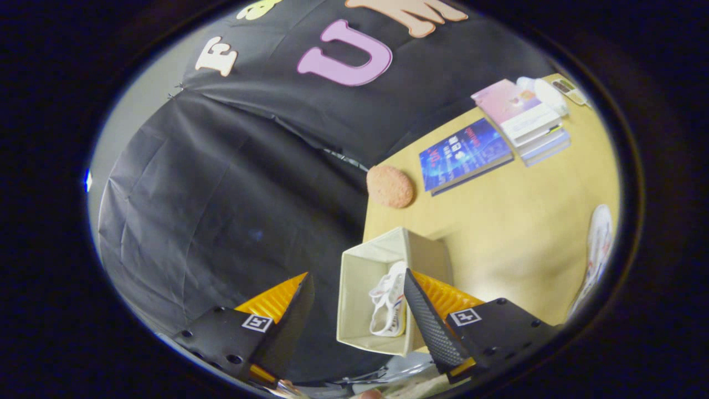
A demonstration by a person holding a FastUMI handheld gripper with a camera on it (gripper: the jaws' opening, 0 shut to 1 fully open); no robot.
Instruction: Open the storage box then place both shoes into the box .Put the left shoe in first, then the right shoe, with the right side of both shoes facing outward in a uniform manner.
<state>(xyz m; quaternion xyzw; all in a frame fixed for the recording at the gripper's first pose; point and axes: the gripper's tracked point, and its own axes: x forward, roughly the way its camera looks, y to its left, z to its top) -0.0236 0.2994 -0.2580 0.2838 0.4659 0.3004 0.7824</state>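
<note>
Black cloth backs a yellow table. Gripper hangs released, fingers spread and empty, above the open box, which holds 1 shoe. Far right, well apart, lies the second shoe, its long axis running along the table's edge.

Shoe in box (gripper open)

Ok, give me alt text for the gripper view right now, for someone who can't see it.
An open beige fabric storage box at the edge of the yellow wooden table holds one white sneaker; the hand-held gripper is open, empty, fingers either side of the box. A second white sneaker lies farther along the table.
</note>
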